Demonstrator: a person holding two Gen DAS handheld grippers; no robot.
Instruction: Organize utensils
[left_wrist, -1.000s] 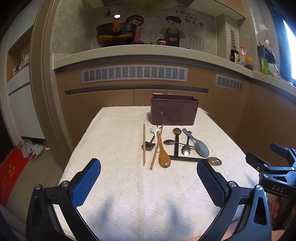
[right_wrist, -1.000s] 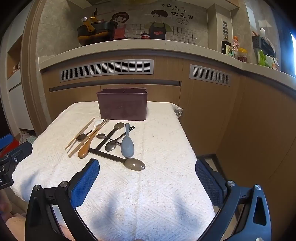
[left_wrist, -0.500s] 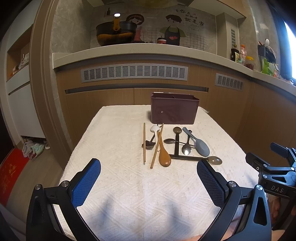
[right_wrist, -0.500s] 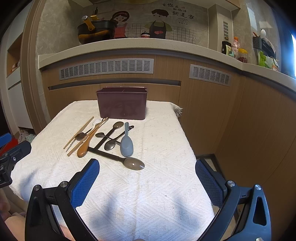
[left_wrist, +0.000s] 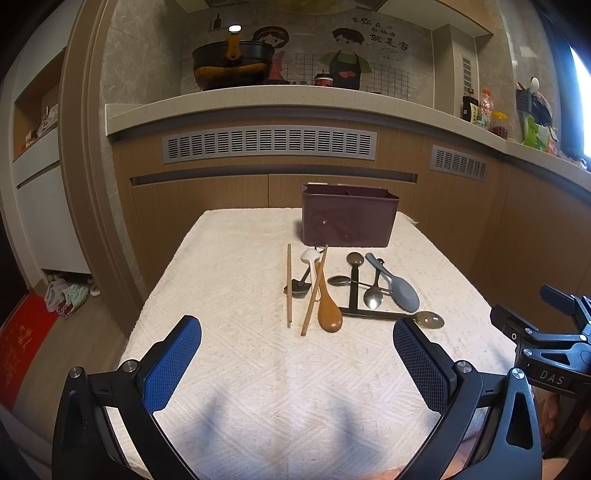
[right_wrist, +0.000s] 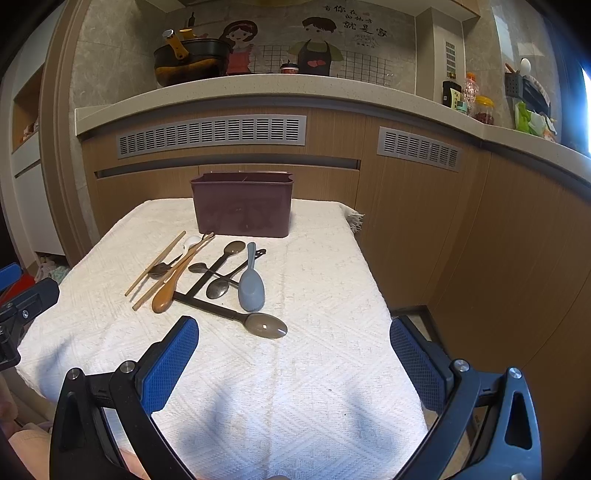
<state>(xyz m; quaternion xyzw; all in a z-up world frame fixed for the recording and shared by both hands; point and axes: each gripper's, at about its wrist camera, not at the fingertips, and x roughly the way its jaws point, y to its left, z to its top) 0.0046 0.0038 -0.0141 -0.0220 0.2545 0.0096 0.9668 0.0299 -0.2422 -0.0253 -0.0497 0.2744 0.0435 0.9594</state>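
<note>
Several utensils lie in a loose pile on the white cloth: two wooden chopsticks, a wooden spoon, a white spoon, a grey rice paddle, metal spoons and a long black-handled spoon. A dark maroon utensil box stands behind them, also in the right wrist view. My left gripper is open and empty, near the table's front. My right gripper is open and empty, just before the black-handled spoon's bowl.
The table is covered by a white textured cloth; its right edge drops to the floor beside wooden cabinets. A counter with a pot runs behind. The other gripper's body shows at the right.
Both views have shifted very slightly; the right gripper has edged a little forward toward the utensils. Nothing on the table has moved.
</note>
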